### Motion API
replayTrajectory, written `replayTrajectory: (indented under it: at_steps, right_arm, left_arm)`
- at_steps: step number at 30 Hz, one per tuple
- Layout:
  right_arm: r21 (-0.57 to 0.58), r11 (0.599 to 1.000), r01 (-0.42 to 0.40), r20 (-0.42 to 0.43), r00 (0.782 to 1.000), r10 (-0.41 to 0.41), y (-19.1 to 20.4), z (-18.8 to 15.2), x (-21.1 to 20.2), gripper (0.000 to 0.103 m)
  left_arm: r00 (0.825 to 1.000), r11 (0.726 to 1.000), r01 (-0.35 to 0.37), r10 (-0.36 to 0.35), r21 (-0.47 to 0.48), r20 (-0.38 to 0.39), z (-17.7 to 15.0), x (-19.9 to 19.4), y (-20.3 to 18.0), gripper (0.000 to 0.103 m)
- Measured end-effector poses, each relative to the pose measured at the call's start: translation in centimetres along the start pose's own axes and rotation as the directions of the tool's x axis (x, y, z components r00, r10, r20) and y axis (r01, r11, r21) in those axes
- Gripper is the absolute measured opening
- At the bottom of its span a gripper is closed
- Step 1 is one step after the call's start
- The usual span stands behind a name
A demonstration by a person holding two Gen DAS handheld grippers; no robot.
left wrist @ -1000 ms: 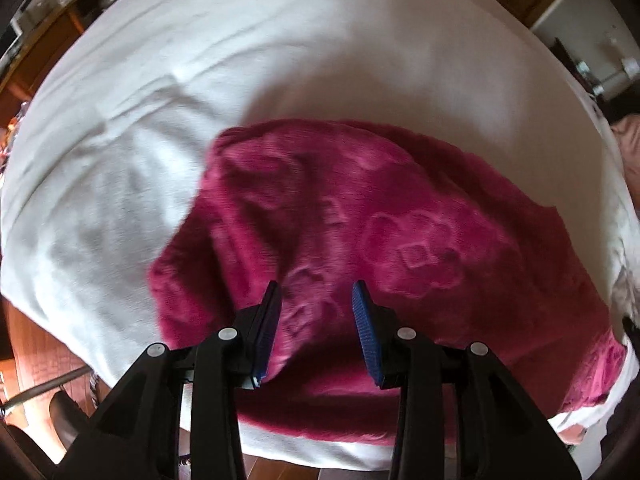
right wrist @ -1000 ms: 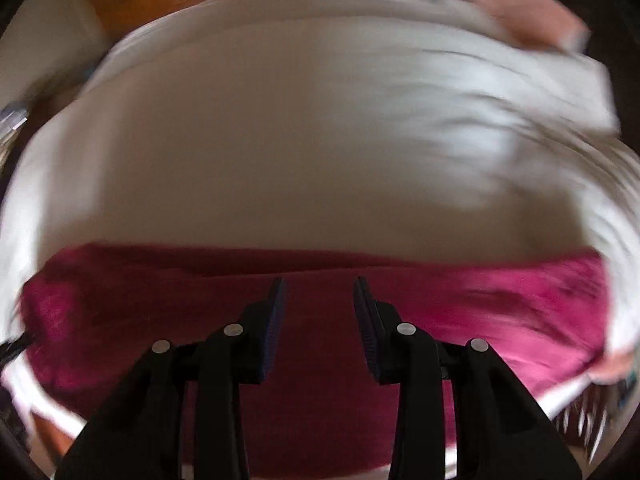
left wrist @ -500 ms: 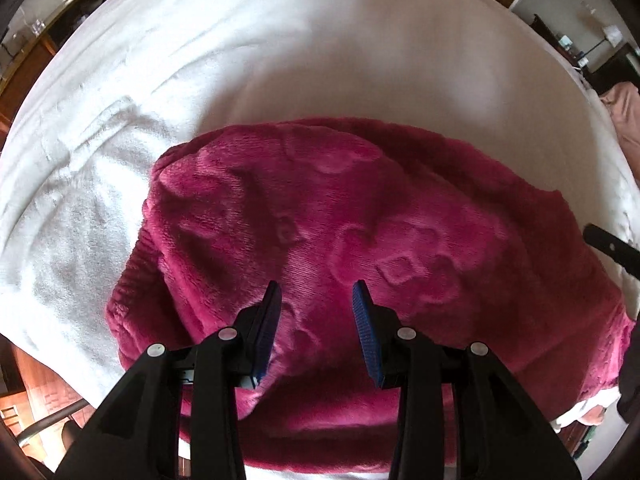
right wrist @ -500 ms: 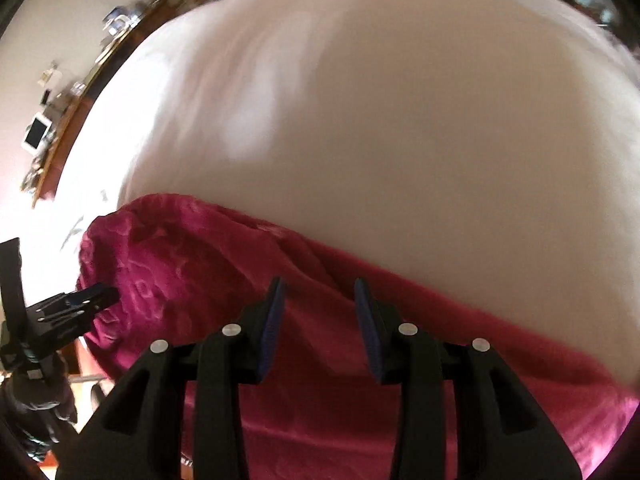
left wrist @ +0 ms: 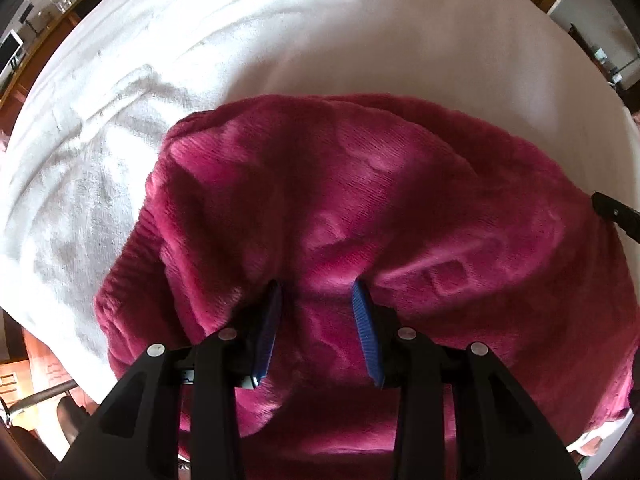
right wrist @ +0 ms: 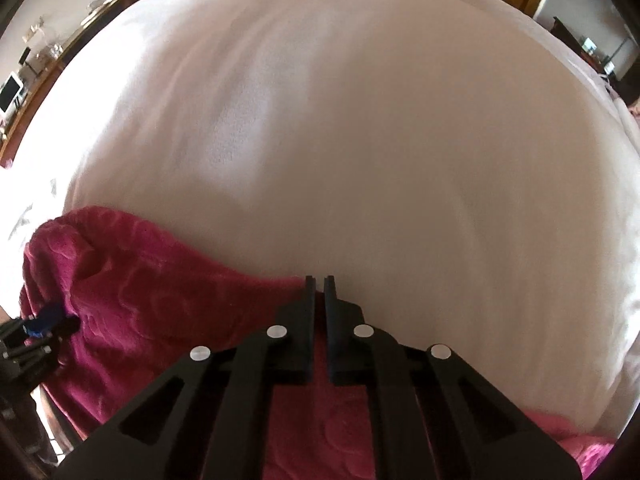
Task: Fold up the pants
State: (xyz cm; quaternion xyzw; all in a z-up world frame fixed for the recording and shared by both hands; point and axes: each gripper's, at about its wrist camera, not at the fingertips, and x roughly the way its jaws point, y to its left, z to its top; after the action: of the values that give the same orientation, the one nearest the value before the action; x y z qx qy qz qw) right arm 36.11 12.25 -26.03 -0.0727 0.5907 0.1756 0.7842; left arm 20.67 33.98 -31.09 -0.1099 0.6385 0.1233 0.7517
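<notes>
Left wrist view: the crimson plush embossed pants [left wrist: 400,208] lie on the white bedsheet [left wrist: 280,32]; the left gripper [left wrist: 318,292] presses into them, jaws partly apart around a fabric ridge. The right gripper [right wrist: 319,280], just closed, pinches their far edge.

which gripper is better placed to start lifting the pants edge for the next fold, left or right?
Probably right. The right gripper has just closed, apparently pinching the far edge of the pants. The left gripper presses into the middle of the pile with its jaws apart, nothing pinched.
</notes>
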Motion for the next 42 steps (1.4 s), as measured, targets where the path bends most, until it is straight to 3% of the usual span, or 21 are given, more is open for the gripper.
replayTrajectory:
  at_steps: [2, 4, 6, 13, 19, 25, 29, 32, 35, 38, 42]
  right_arm:
    - [0.027, 0.999, -0.033, 0.007, 0.999, 0.033, -0.7, -0.1, -0.7, 0.008]
    - [0.056, 0.997, -0.046, 0.031, 0.999, 0.044, -1.7, -0.3, -2.0, 0.031]
    - [0.094, 0.995, -0.044, 0.078, 0.996, 0.037, -3.0, -0.7, -3.8, 0.037]
    - [0.192, 0.981, -0.023, 0.097, 0.995, 0.004, -8.8, -5.4, -7.2, 0.037]
    - [0.315, 0.948, 0.031, 0.075, 0.996, -0.057, -15.8, -11.8, -9.3, 0.037]
    - [0.425, 0.899, 0.109, 0.044, 0.989, -0.141, -24.6, -17.2, -10.8, 0.037]
    - [0.457, 0.872, 0.176, 0.006, 0.98, -0.201, -30.1, -19.5, -10.8, 0.037]
    - [0.49, 0.849, 0.199, -0.031, 0.977, -0.211, -33.5, -20.9, -9.4, 0.037]
    - [0.529, 0.836, 0.147, -0.012, 0.986, -0.165, -36.7, -22.5, -10.0, 0.039]
    - [0.54, 0.839, 0.071, 0.065, 0.99, -0.126, -38.2, -23.4, -12.4, 0.039]
    - [0.541, 0.841, 0.009, 0.152, 0.983, -0.108, -40.1, -26.1, -16.7, 0.046]
  left_arm:
    - [1.0, 1.0, 0.027, -0.027, 0.009, -0.005, -0.3, -0.4, -1.4, 0.037]
    - [0.999, 0.998, 0.043, -0.043, 0.04, 0.001, -0.6, -0.8, -3.1, 0.037]
    - [0.998, 0.994, 0.057, -0.058, 0.094, 0.017, -0.7, -1.7, -5.3, 0.038]
    - [0.986, 0.949, 0.145, -0.162, 0.281, 0.036, -1.7, -3.7, -14.4, 0.038]
    - [0.984, 0.899, 0.165, -0.18, 0.407, 0.0, -4.3, -3.4, -21.6, 0.038]
    - [0.993, 0.882, 0.115, -0.119, 0.457, -0.02, -7.7, -1.9, -27.0, 0.038]
    - [0.999, 0.89, 0.031, -0.04, 0.456, 0.01, -10.8, -1.3, -30.6, 0.039]
    - [0.999, 0.889, -0.033, 0.014, 0.456, 0.047, -12.0, -1.3, -33.1, 0.046]
    - [0.995, 0.885, -0.095, 0.07, 0.457, 0.071, -13.3, -1.2, -34.1, 0.05]
    - [0.99, 0.889, -0.138, 0.113, 0.436, 0.084, -13.2, -1.5, -35.3, 0.05]
    - [0.992, 0.915, -0.119, 0.092, 0.384, 0.089, -14.6, -3.9, -37.3, 0.054]
